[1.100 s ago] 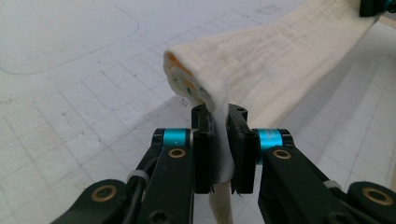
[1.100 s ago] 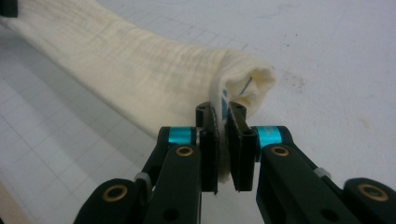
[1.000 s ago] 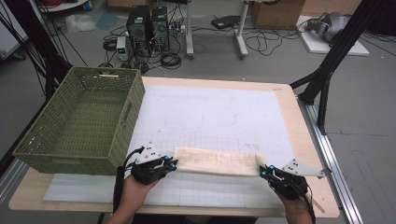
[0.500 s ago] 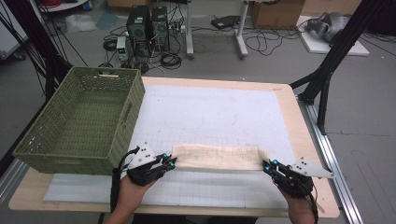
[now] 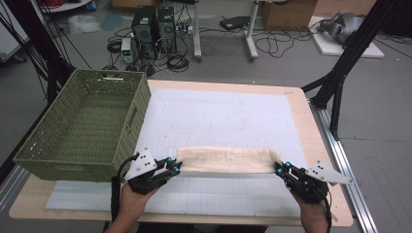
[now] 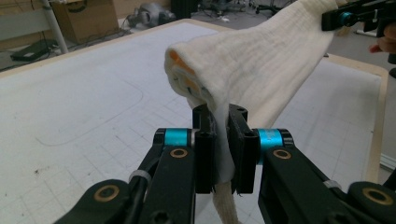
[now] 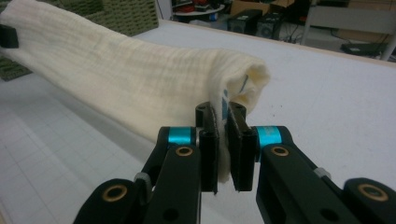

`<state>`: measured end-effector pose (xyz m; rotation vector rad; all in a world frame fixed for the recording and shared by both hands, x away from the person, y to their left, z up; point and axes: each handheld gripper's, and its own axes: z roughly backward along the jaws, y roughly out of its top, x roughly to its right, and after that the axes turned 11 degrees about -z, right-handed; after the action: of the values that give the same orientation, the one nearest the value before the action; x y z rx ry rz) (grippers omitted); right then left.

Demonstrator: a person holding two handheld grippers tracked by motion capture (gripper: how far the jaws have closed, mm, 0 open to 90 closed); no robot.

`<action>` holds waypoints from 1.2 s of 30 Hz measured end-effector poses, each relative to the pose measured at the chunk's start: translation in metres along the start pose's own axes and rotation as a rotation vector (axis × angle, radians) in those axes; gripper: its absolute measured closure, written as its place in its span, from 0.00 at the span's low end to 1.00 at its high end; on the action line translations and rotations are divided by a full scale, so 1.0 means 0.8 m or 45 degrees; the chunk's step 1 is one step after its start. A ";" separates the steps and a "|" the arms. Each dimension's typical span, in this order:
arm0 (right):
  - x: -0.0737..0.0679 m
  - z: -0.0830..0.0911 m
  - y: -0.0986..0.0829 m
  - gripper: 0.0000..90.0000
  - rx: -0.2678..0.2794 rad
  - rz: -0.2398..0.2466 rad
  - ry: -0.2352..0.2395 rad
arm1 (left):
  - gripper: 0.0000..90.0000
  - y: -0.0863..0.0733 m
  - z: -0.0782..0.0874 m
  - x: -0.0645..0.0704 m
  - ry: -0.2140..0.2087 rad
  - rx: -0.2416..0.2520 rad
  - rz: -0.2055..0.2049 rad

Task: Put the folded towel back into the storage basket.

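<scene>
I hold a cream cloth (image 5: 227, 160) stretched between my two grippers over the near part of the white gridded mat (image 5: 228, 116) on the table (image 5: 311, 126). In the high view the cloth runs as a long folded band from left to right, its left end at my left gripper (image 5: 176, 168) and its right end at my right gripper (image 5: 280, 167), with the band straight between them and parallel to the table's near edge.

In the left gripper view my left gripper (image 6: 223, 140) is clenched on the cloth (image 6: 261, 65): the two black jaws stand close together with a thin fold of fabric pinched between them, a short tail hanging below and the bunched end rising just above the jaw tips. From there the cloth climbs away to the upper right, where my other gripper (image 6: 355, 16) grips its far end.

In the right gripper view my right gripper (image 7: 222, 135) is likewise clamped on the cloth (image 7: 130, 70), the fabric's edge squeezed between the jaws and the rolled end sitting just above them. The band leads off to the upper left, lifted clear of the mat (image 7: 327, 93).

The green woven basket (image 5: 121, 141) stands at the table's left side, just beside my left gripper and apart from the cloth.
</scene>
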<state>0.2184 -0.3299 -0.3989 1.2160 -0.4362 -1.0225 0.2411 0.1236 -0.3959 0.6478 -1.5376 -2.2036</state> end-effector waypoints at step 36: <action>-0.034 -0.100 0.085 0.93 0.057 0.084 0.176 | 0.92 0.003 0.092 -0.026 0.157 0.174 0.082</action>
<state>0.2928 -0.2627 -0.3581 1.2956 -0.3900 -0.8705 0.2172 0.1908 -0.3687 0.7498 -1.6314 -1.9864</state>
